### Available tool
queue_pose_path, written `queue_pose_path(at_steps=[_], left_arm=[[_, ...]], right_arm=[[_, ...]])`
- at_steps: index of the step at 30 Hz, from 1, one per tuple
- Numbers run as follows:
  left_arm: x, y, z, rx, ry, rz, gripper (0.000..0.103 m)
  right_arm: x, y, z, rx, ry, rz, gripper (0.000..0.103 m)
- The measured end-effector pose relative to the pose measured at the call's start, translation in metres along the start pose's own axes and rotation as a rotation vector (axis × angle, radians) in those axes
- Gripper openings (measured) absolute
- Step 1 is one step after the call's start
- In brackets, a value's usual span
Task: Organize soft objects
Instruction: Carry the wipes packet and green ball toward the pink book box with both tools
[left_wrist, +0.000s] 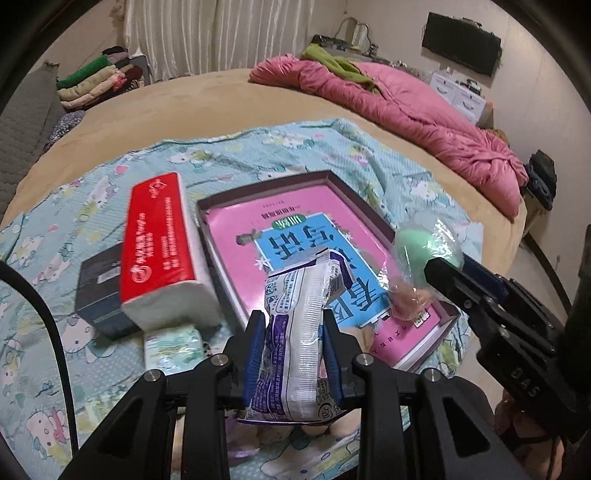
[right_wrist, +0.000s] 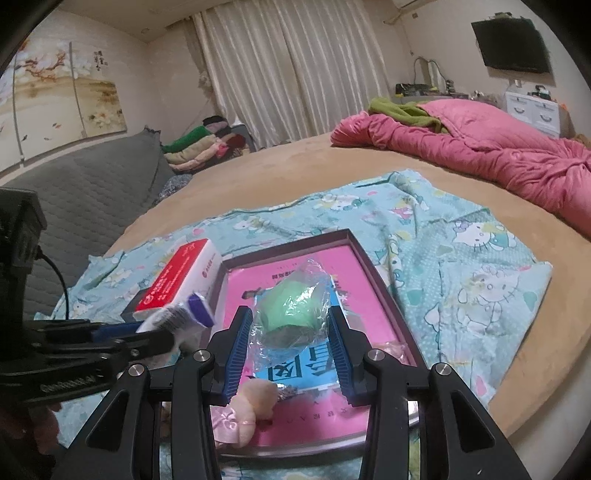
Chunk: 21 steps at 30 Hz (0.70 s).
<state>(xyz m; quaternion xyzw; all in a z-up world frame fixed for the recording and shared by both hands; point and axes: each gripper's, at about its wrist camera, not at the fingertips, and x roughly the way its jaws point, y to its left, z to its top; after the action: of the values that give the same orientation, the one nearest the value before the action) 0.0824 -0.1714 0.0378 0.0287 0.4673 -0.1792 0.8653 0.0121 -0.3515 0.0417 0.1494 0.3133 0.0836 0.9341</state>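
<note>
My left gripper (left_wrist: 293, 317) is shut on a white and purple plastic packet (left_wrist: 299, 332), which stands upright between its blue pads above the near edge of a pink tray (left_wrist: 266, 185). My right gripper (right_wrist: 291, 332) is shut on a green egg-shaped sponge in clear wrap (right_wrist: 291, 310), held over the same tray (right_wrist: 288, 246). Each view shows the other gripper: the right one (left_wrist: 450, 262) with the sponge (left_wrist: 428, 240), the left one (right_wrist: 155, 332) with the packet (right_wrist: 184, 314). A peach plush piece (right_wrist: 255, 402) lies on the tray's near part.
A red tissue pack (left_wrist: 162, 243) leans on a dark box (left_wrist: 99, 291) left of the tray, with a small tissue packet (left_wrist: 173, 343) in front. All rest on a blue cartoon-print sheet (right_wrist: 461, 295) on a tan bed. A pink quilt (right_wrist: 480, 155) lies at the far right.
</note>
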Motion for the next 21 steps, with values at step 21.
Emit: queue_pose_path(at_steps=[21], left_arm=[[0.065,-0.018,0.001,0.091,0.128,0.079,0.030]], right_arm=[[0.011,-0.012,-0.008,0.026,0.062,-0.005,0.043]])
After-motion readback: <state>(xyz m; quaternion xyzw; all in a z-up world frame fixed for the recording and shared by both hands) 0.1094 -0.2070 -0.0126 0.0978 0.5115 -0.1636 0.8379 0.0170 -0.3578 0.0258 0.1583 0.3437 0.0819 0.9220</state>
